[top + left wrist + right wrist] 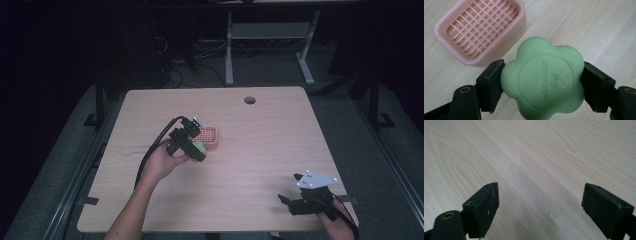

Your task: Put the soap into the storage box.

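Observation:
A green flower-shaped soap (pixel 543 79) sits clamped between the two black jaws of my left gripper (pixel 541 82), lifted just off the wood. In the high view the left gripper (pixel 196 150) holds the soap (pixel 200 147) near the table's middle, right beside a pink slatted soap dish (pixel 210 136). The pink dish (pixel 479 30) lies empty at the upper left of the left gripper view. My right gripper (pixel 291 189) rests low at the table's front right, jaws wide apart. In its own view the right gripper (pixel 540 202) has only bare wood between the pads.
The light wooden table (pixel 260 145) has a round cable hole (pixel 249 100) near its far edge. Beyond it stand white legs of another desk (pixel 229 50) and cables on a dark floor. The left gripper's cable (pixel 150 155) trails along the forearm.

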`<action>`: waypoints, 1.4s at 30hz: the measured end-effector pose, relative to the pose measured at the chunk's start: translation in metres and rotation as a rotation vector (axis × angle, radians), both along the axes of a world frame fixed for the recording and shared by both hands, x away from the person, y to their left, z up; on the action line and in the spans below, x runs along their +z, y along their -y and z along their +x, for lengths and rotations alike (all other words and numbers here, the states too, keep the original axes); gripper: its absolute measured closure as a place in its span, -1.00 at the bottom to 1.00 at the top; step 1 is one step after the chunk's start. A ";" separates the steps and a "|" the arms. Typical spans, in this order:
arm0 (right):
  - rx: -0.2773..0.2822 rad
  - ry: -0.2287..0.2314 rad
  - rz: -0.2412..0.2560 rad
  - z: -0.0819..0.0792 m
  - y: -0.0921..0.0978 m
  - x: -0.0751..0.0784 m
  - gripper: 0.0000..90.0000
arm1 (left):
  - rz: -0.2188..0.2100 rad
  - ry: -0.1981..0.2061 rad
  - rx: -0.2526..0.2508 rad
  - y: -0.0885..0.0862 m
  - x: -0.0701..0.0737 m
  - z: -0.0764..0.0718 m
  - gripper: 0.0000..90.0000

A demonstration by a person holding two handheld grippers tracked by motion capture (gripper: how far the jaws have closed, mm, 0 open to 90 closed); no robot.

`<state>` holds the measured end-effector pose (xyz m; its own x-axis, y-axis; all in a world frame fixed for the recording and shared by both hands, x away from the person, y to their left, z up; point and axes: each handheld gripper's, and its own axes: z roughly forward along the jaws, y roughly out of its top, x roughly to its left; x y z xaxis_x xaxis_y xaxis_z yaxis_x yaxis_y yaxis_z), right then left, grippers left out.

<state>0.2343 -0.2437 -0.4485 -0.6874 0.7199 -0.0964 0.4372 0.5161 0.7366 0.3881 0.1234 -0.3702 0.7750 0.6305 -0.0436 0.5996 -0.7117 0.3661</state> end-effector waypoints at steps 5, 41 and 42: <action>-0.004 0.004 0.000 0.000 0.001 0.000 -0.69 | 0.003 -0.008 0.015 -0.002 0.000 0.010 -0.41; 0.003 0.005 0.014 0.001 -0.001 0.001 -0.69 | 0.056 -0.021 0.121 0.011 -0.004 0.074 -0.41; 0.003 0.005 0.015 0.001 -0.001 0.002 -0.69 | 0.051 -0.026 0.128 0.011 -0.005 0.076 -0.41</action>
<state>0.2354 -0.2429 -0.4469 -0.6888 0.7195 -0.0888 0.4323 0.5060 0.7464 0.4640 0.1124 -0.3750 0.6873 0.7258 -0.0274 0.6952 -0.6464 0.3145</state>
